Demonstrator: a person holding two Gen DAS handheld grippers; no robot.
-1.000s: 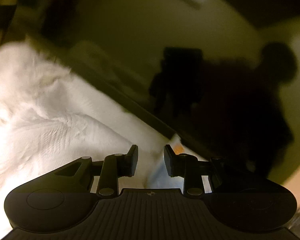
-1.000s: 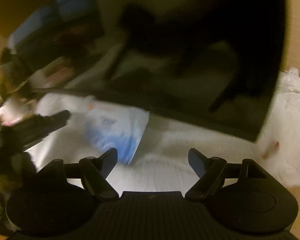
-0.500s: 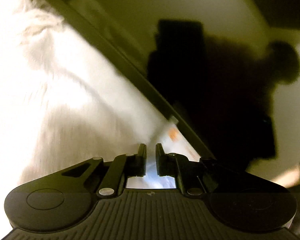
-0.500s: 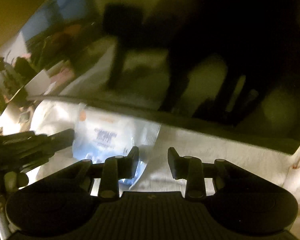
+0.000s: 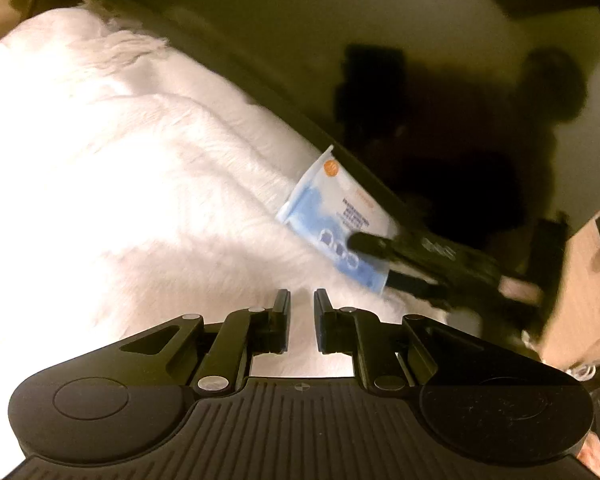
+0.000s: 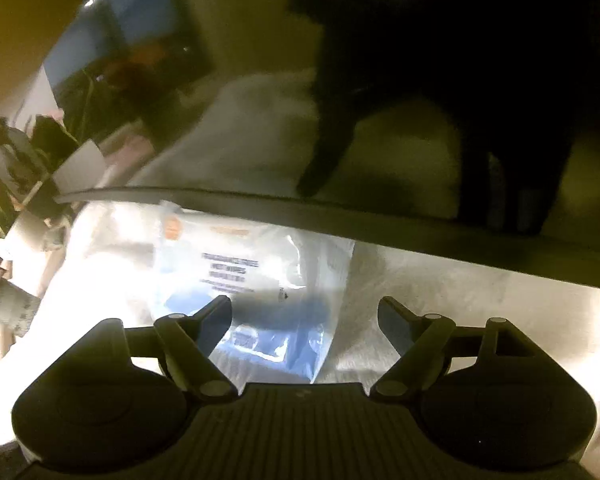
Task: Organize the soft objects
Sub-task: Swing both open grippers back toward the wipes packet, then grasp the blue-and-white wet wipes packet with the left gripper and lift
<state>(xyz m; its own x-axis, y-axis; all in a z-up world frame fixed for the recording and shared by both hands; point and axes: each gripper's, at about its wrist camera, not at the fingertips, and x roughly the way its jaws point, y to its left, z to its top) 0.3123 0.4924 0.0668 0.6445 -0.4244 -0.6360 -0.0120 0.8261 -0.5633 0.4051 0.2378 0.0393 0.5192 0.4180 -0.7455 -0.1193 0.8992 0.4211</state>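
Observation:
A blue and white wet-wipes pack (image 5: 340,216) lies on a white fluffy blanket (image 5: 120,168) against the base of a dark screen. In the right wrist view the pack (image 6: 260,280) lies just ahead of my right gripper (image 6: 305,312), which is open, its fingers straddling the pack's near end. My left gripper (image 5: 302,312) hovers over the blanket with its jaws nearly closed and nothing between them. The right gripper (image 5: 384,258) shows in the left wrist view, reaching over the pack.
A dark glossy screen (image 6: 380,100) with a black lower frame (image 6: 340,216) stands behind the blanket. Potted plants and small boxes (image 6: 16,184) stand at the left. A wooden surface (image 5: 580,280) lies at the right.
My right gripper opened wide and moved closer over the wipes pack. My left gripper pulled back from the pack and stayed nearly closed.

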